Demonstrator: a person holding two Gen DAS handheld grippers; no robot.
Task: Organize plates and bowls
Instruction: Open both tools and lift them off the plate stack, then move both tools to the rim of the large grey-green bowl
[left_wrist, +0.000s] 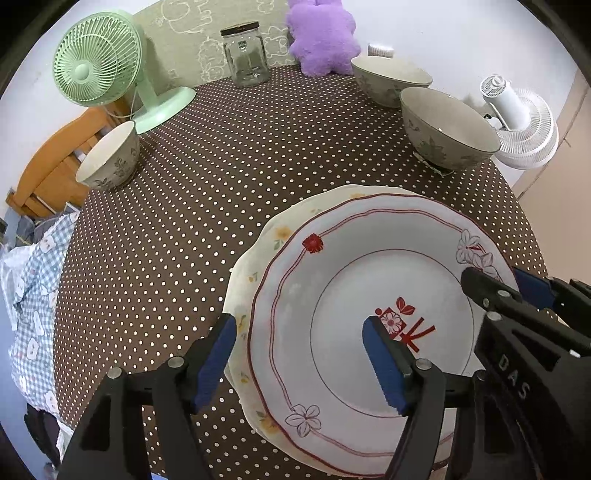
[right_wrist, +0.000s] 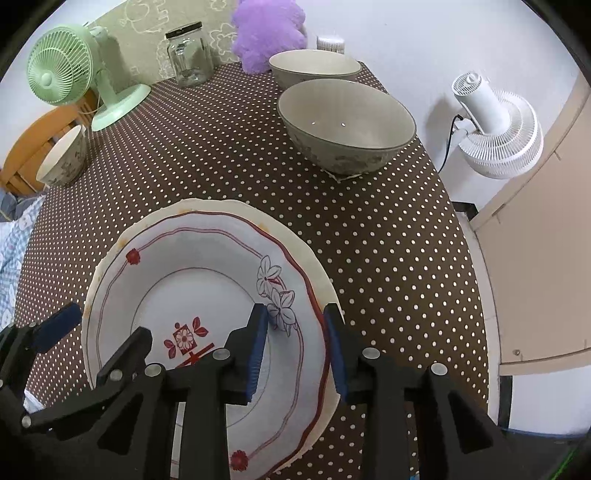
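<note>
A white plate with red line trim (left_wrist: 332, 280) (right_wrist: 207, 258) lies stacked on a cream plate with yellow flowers (left_wrist: 258, 240) (right_wrist: 295, 243) at the near side of the table. My left gripper (left_wrist: 299, 354) is open, its jaws straddling the stack's left rim. My right gripper (right_wrist: 295, 350) is open, its jaws straddling the right rim of the plates; it shows at the right of the left wrist view (left_wrist: 491, 291). Two large grey floral bowls (left_wrist: 447, 129) (left_wrist: 388, 79) (right_wrist: 347, 125) (right_wrist: 314, 70) stand far right. A small floral bowl (left_wrist: 110, 158) (right_wrist: 62, 158) stands at the left edge.
A green fan (left_wrist: 99, 62) (right_wrist: 62, 74), a glass jar (left_wrist: 245, 55) (right_wrist: 188, 55) and a purple plush (left_wrist: 321, 37) (right_wrist: 269, 33) line the far edge of the dotted brown tablecloth (left_wrist: 221, 166). A white fan (right_wrist: 495, 129) stands off the table, right. A checked cloth (left_wrist: 33, 295) lies left.
</note>
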